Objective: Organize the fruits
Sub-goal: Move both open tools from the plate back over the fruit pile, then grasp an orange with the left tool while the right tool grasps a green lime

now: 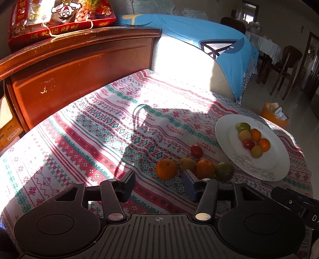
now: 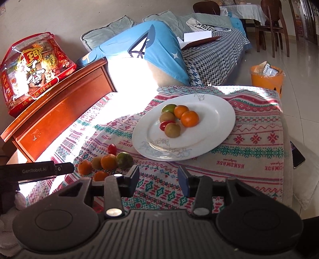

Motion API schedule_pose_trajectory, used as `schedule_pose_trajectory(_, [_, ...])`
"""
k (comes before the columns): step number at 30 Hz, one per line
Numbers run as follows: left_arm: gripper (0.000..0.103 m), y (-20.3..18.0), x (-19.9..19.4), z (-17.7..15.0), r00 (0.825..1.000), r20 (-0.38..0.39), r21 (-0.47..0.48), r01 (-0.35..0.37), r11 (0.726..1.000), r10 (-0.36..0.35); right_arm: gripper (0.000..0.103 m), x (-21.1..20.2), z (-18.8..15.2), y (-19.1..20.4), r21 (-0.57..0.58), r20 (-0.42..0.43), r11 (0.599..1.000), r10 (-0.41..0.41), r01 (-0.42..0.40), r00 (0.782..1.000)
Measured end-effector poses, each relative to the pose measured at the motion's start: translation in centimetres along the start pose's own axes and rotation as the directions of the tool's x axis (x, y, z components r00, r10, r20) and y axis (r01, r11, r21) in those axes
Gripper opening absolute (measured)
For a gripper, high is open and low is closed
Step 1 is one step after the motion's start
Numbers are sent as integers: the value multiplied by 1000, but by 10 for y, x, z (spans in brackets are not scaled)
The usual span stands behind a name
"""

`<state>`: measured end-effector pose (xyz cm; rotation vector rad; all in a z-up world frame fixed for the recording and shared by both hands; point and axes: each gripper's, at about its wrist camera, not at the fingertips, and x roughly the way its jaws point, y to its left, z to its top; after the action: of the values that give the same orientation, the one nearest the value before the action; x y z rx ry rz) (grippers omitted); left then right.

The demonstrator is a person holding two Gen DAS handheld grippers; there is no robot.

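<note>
A white plate [image 2: 215, 119] lies on the patterned cloth and holds several small fruits: oranges [image 2: 189, 119], brown fruits [image 2: 172, 129], a tomato [image 2: 164, 125] and a green one [image 2: 168, 108]. More fruit lies loose on the cloth to the plate's left: a tomato [image 1: 197, 151], two oranges [image 1: 166, 169], a brown fruit [image 1: 187, 164] and a green fruit [image 1: 224, 171]. My left gripper [image 1: 159, 178] is open just short of this loose group, with nothing held. My right gripper [image 2: 159, 175] is open and empty above the cloth, in front of the plate [image 1: 229, 127].
A wooden cabinet [image 1: 79, 65] with a red gift bag [image 1: 59, 18] borders the table's far left. A sofa with a blue cover [image 2: 159, 49] stands behind. An orange bin [image 2: 267, 79] sits on the floor, and a phone [image 2: 298, 155] lies at the table's right edge.
</note>
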<state>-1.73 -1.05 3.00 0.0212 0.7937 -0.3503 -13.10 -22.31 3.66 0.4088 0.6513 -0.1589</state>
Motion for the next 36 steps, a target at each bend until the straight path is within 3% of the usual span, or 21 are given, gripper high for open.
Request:
schedule_pose_trajectory(14, [50,2,19,-4,1000,11,-2,11,1000,-11,44,26,-4,24,-38,-22,996,83,-84,996])
schedule_pose_trajectory(30, [49,-4,41,-2,1000,15,2,-7,1000,7,44,65,3,38,-17,-38,997,81,-81,996])
schedule_pose_trajectory(36, [38,-9,46,-2,1000,16,22,-10,1000,10,37,75,4,41,-15,-44,997,73,-73,996])
